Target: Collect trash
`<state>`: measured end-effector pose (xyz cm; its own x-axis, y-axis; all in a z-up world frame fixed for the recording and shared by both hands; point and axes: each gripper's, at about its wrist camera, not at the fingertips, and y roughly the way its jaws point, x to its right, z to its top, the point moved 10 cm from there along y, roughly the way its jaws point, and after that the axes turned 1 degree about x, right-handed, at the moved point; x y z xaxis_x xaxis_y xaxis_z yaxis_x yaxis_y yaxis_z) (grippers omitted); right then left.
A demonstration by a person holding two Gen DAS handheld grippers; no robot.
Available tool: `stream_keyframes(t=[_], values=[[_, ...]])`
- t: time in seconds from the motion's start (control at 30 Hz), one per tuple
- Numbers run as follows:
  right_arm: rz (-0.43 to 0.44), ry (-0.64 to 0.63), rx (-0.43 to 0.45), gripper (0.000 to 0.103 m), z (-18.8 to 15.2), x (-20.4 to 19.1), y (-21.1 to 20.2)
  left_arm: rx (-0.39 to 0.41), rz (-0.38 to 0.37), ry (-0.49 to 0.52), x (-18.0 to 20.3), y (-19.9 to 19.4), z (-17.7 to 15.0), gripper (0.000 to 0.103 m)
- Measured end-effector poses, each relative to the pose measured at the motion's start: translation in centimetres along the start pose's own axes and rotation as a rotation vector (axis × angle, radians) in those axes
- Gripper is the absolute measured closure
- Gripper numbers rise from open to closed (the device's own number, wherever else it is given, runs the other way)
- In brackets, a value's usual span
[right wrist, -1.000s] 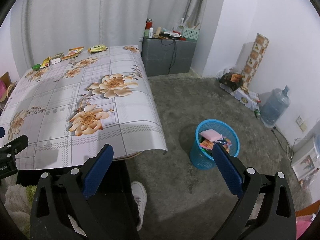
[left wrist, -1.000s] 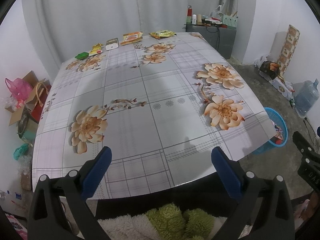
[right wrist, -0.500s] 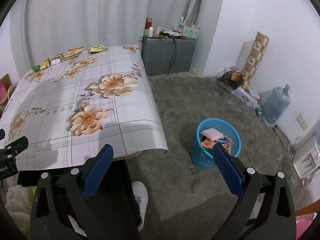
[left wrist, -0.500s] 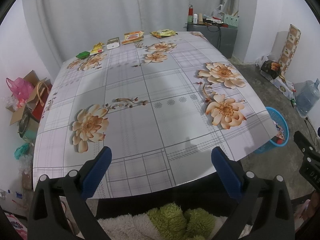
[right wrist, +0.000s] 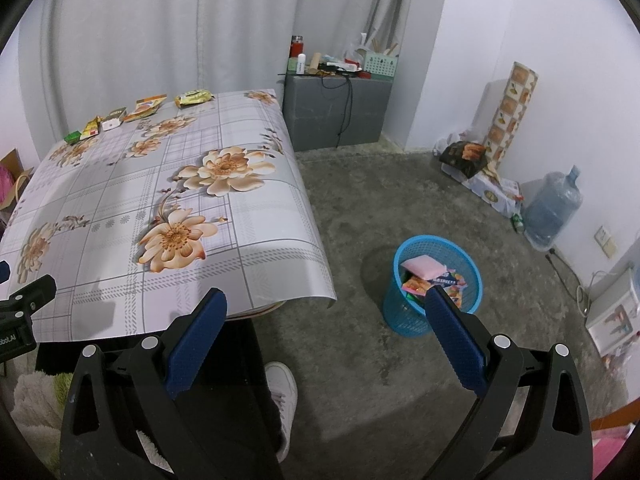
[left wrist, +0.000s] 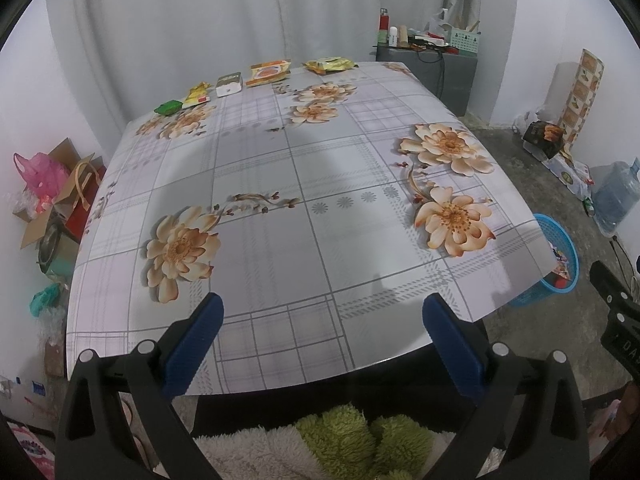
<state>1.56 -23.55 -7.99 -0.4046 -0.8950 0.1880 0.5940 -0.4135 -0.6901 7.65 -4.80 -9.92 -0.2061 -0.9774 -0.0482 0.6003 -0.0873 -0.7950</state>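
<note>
My left gripper (left wrist: 320, 320) and right gripper (right wrist: 326, 316) are both spread wide and empty, the wrappers (left wrist: 268, 72) lie at the upper left of the frame, far across the table (left wrist: 280, 240), so a long reach may push them off.

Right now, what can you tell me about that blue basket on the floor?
The blue basket is a small round bin of what looks like plastic mesh, wider at the rim than at the base. It stands upright on the grey concrete floor, off the table's near right corner and apart from it. It is partly filled: a pink packet lies on top of several colourful wrappers. Nothing else touches it. In the left wrist view, the tablecloth edge hides most of it.
</note>
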Motion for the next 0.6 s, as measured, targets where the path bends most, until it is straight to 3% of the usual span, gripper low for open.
stream_keyframes(t=[0.6], values=[[0.009, 0.001, -0.001, 0.008, 0.5, -1.8, -0.2, -0.014, 0.008, -0.04, -1.6, 0.6, 0.2, 0.005]])
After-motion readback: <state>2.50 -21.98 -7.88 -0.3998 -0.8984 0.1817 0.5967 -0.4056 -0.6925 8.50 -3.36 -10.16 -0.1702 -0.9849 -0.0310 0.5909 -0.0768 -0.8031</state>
